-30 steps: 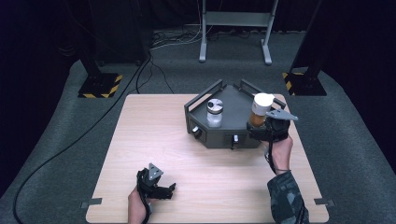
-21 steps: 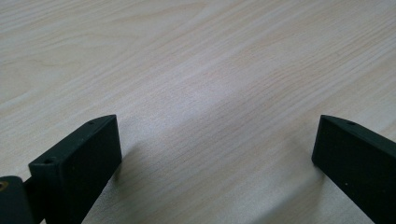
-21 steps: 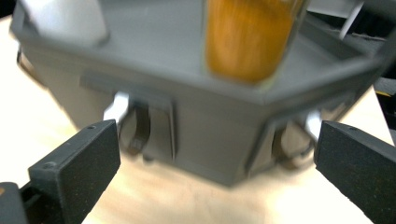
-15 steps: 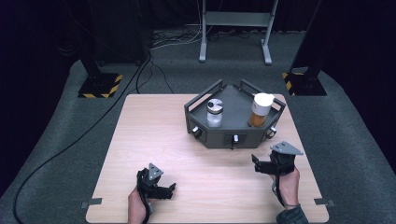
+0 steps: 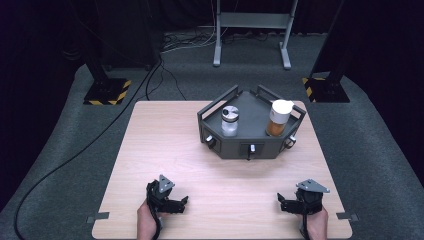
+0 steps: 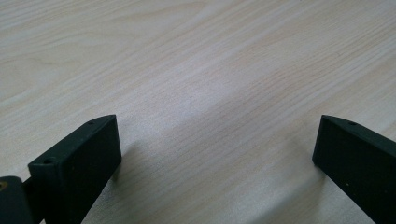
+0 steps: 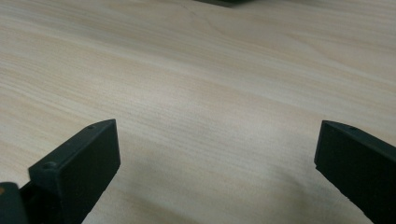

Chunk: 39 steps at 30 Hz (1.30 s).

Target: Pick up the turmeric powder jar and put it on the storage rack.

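Both grippers rested low in the high view, the left gripper (image 5: 176, 204) at lower left and the right gripper (image 5: 285, 205) at lower right, each with jaws spread wide over bare wooden table (image 5: 165, 145), holding nothing. Well apart from them, right of centre, the dark tray (image 5: 250, 147) carried a clear jar (image 5: 230, 121) and an orange white-capped jar (image 5: 278, 118), both upright

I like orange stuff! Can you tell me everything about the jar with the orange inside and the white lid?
The orange jar is see-through with a white cap on top, orange filling inside. It stands upright at the right side of the dark grey tray on the wooden table, apart from a smaller clear jar with a dark lid. Nothing grips it.
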Each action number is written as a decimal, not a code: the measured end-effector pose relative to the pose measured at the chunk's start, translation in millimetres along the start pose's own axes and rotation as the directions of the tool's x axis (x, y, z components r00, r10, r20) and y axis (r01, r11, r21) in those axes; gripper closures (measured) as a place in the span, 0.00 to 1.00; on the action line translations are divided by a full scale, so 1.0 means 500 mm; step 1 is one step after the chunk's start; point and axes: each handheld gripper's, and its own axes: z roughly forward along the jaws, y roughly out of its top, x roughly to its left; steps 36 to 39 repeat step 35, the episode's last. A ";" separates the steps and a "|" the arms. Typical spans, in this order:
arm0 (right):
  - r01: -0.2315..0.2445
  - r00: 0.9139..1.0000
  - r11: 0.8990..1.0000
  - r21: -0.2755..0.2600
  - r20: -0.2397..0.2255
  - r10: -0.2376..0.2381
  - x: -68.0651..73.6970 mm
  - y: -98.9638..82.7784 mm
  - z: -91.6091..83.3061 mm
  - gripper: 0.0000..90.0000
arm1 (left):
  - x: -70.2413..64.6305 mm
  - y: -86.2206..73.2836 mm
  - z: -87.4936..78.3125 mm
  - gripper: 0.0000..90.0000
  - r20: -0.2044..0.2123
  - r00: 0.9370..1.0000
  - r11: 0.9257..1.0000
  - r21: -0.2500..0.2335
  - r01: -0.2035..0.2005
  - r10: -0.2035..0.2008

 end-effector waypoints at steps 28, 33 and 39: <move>-0.029 0.999 1.000 0.012 0.026 0.029 0.006 -0.001 0.001 0.00 | -0.002 -0.001 -0.001 0.01 -0.004 1.000 1.000 -0.001 -0.006 0.006; -0.024 0.999 1.000 0.018 0.032 0.023 0.009 0.001 0.002 0.00 | 0.001 0.000 0.000 0.01 0.001 1.000 1.000 0.000 0.002 -0.002; -0.021 0.999 1.000 0.019 0.029 0.021 0.008 0.001 0.002 0.00 | -0.003 -0.001 -0.001 0.01 -0.006 1.000 1.000 -0.002 -0.006 0.006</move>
